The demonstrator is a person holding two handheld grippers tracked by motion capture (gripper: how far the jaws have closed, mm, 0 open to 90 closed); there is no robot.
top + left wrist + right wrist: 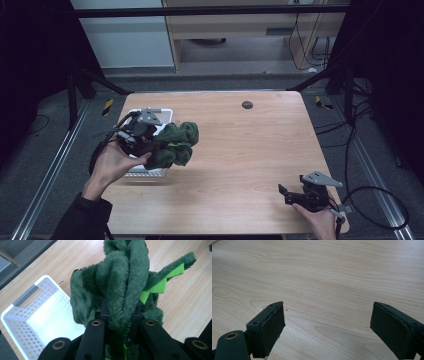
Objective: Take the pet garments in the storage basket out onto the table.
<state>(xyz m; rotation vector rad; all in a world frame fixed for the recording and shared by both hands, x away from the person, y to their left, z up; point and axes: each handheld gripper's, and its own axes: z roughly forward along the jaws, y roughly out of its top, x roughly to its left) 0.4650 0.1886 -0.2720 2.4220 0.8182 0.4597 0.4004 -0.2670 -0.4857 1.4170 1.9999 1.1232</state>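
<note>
Over the white basket [150,172] at the table's left, we find the left gripper [145,145] clamped on a green plush toy [175,144]. Whether it is going in or coming out, we cannot tell. At near right, the right gripper [292,196] gapes wide, empty.

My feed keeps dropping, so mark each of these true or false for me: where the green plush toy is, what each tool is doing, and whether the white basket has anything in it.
1. The left tool is clamped on the green plush toy. True.
2. The right tool is holding the toy too. False: its jaws stand wide open over bare table, with nothing between them.
3. The white basket is full of toys. False: what shows of its inside in the left gripper view is empty.
4. The basket sits at the table's left side. True.
5. The toy lies flat on the table's far right corner. False: it hangs from the left tool next to the basket.
</note>
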